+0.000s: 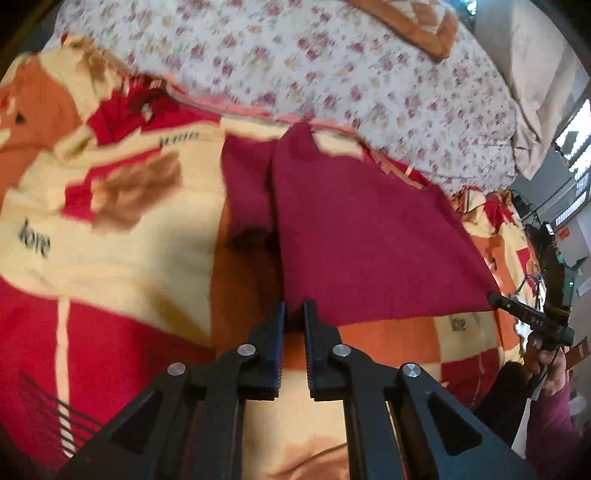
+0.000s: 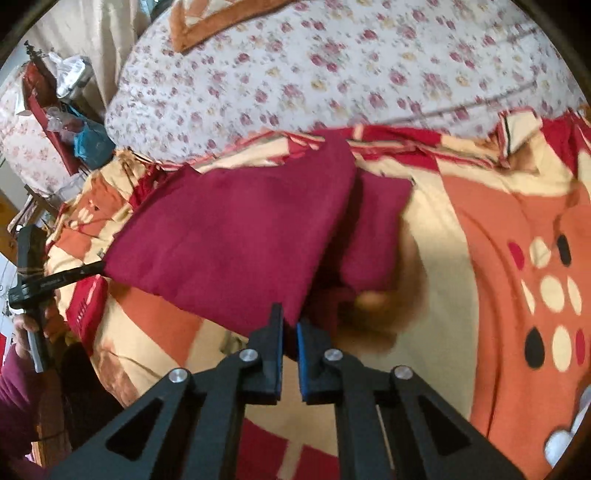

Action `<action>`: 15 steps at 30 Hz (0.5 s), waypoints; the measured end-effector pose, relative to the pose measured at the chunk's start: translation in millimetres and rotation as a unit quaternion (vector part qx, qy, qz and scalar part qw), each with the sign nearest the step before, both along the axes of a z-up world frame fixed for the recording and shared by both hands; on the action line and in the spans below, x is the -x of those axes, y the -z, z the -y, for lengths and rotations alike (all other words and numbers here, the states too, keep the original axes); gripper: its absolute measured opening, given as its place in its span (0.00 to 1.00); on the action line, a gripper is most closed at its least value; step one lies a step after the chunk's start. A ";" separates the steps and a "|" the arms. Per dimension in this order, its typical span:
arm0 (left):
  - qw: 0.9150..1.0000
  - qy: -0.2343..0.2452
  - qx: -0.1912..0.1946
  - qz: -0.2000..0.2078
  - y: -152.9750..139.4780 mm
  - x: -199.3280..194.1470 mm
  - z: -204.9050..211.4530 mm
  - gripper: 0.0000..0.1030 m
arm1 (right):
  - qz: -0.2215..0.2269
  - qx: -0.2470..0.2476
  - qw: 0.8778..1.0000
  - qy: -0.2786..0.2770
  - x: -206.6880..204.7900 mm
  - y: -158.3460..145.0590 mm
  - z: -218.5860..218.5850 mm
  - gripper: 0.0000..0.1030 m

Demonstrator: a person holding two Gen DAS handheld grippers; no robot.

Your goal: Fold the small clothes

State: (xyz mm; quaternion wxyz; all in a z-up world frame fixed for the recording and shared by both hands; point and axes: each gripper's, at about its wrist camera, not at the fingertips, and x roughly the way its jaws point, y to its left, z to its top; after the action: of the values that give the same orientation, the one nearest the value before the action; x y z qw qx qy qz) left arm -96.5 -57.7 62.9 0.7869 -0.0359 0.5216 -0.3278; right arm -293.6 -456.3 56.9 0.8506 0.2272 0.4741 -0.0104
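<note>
A dark maroon garment is held up over a red, cream and orange blanket, and part of it folds down to the left. In the left wrist view, my left gripper is shut on its near lower corner. My right gripper pinches the far right corner. In the right wrist view, the same garment stretches to the left. My right gripper is shut on its lower corner. My left gripper grips the opposite corner at the left edge.
A white quilt with small flowers lies beyond the blanket, with an orange-edged cloth on top. Bags and clutter stand at the bed's left side. A person's hand and maroon sleeve hold the other gripper.
</note>
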 end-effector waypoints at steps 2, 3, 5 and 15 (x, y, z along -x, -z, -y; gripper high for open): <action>1.000 -0.011 0.000 -0.012 10.8 -0.9 -2.4 0.00 | -0.021 -0.014 1.000 0.006 -0.5 19.9 2.3 0.05; 1.000 -0.017 0.008 -0.018 14.1 -1.6 -4.0 0.00 | -0.020 -0.018 1.000 0.008 0.3 22.7 3.1 0.06; 1.000 -0.022 0.015 -0.015 10.3 0.0 -5.7 0.00 | -0.009 -0.036 0.999 0.020 3.7 17.3 6.7 0.08; 0.998 -0.024 -0.016 0.047 -26.0 -8.3 25.7 0.13 | 0.027 0.024 0.998 0.044 -33.7 -31.6 10.0 0.45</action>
State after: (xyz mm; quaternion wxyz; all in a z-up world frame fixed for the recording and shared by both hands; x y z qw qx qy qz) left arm -88.2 -83.4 88.9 0.8185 -0.0202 0.4885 -0.3015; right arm -259.8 -466.3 88.5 0.8671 0.2276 0.4401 -0.0527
